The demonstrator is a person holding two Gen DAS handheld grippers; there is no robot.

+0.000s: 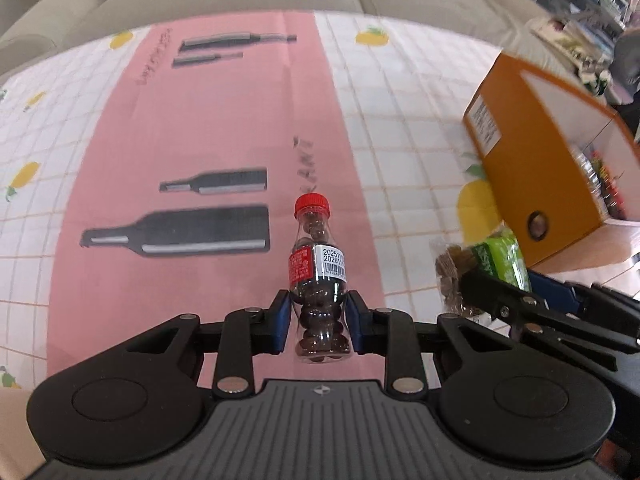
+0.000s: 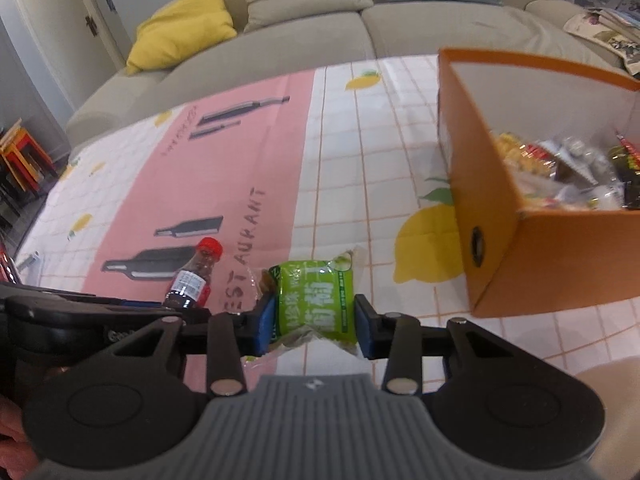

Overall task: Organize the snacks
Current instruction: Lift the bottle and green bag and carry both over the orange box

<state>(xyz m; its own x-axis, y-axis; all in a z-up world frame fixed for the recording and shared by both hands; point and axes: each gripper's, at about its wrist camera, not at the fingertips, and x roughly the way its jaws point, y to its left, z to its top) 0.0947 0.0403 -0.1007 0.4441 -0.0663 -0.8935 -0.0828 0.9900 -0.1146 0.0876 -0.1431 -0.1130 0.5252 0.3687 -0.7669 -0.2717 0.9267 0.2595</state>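
Red-capped and clear, the small plastic bottle of dark round candies (image 1: 319,280) is sitting pinched low on its body between the blue pads of the left gripper (image 1: 319,322), whose jaws are pressing together on it. Most of its length, with the label and the cap, is standing out ahead of the jaws over the pink strip of the printed tablecloth (image 1: 200,128) on the table. With the hold so near the base, the smooth, curved wall could be pivoting or sliding out of the pads during any quick swing.

Beside it, the right gripper (image 2: 315,322) is holding a green crinkly foil snack packet (image 2: 316,300) across its middle, jaws pinching it. The soft wrapper is already buckling between the pads, so a hard squeeze risks crushing what is inside, and a loose one risks it slipping free.

Ahead of the right jaws and off to their right, the open orange cardboard box (image 2: 496,216) is standing, already well filled with wrapped snacks. Judging from that, either item could be catching on the near wall or perching on the heap and tumbling out. Both grippers are working close together, so they could be knocking one another on the way in.
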